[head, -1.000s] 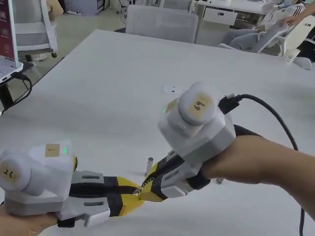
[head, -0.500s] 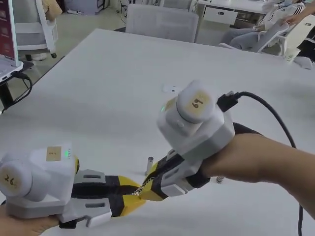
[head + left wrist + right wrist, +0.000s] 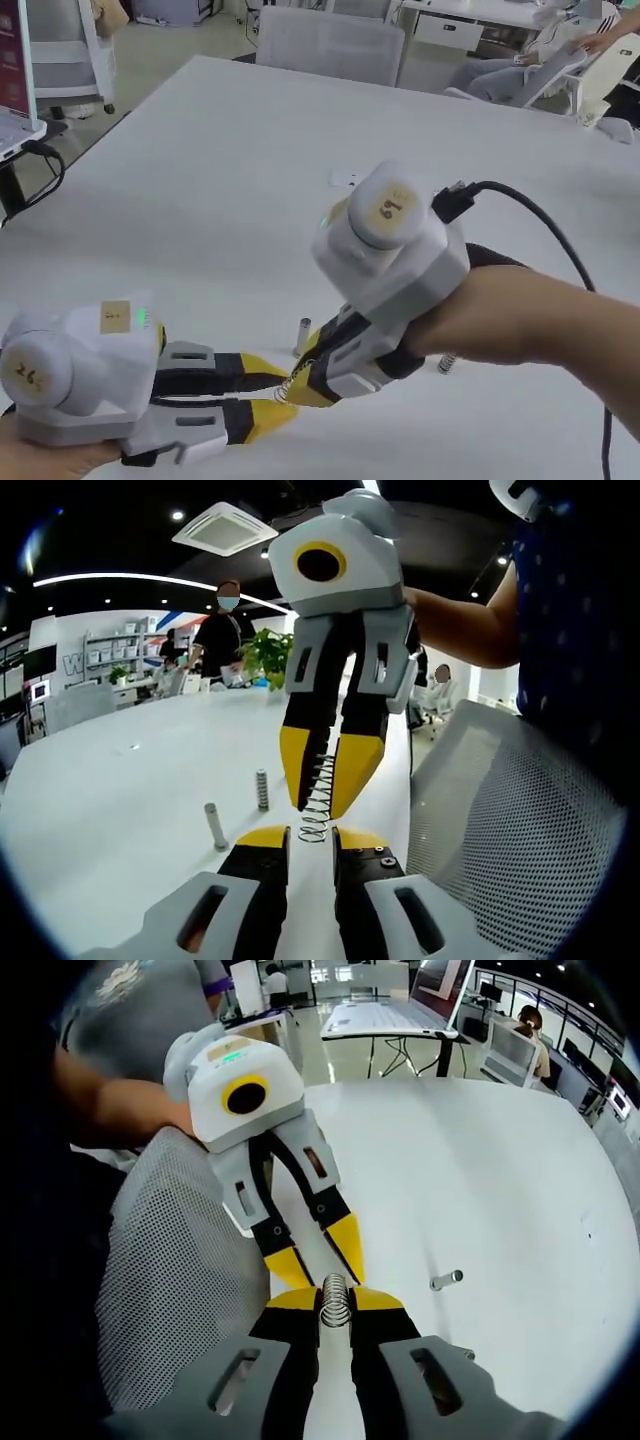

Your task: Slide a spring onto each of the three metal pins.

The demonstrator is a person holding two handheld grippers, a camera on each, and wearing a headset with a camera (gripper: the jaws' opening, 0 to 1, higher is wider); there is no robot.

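Observation:
My right gripper (image 3: 298, 380) is shut on a thin metal spring (image 3: 290, 384), which sticks out past its yellow tips. Facing it from the left, my left gripper (image 3: 284, 392) is open, its yellow tips on either side of the spring's free end. In the left gripper view the spring (image 3: 318, 780) hangs from the right gripper (image 3: 320, 805) down into the gap of the left gripper (image 3: 312, 838). A bare pin (image 3: 215, 825) stands beside a pin wearing a spring (image 3: 262, 790). In the right gripper view the right gripper (image 3: 335, 1302) clamps the spring (image 3: 335, 1286).
The white table (image 3: 220, 180) stretches away ahead. One upright pin (image 3: 304, 335) stands just behind the grippers, and a pin (image 3: 447, 1279) is to the right in the right gripper view. A loose spring (image 3: 447, 362) lies by the right wrist. A black cable (image 3: 540, 230) trails right.
The left gripper's jaws, closed together before, have spread apart around the spring's end. The right gripper has stayed shut on the spring and barely shifted.

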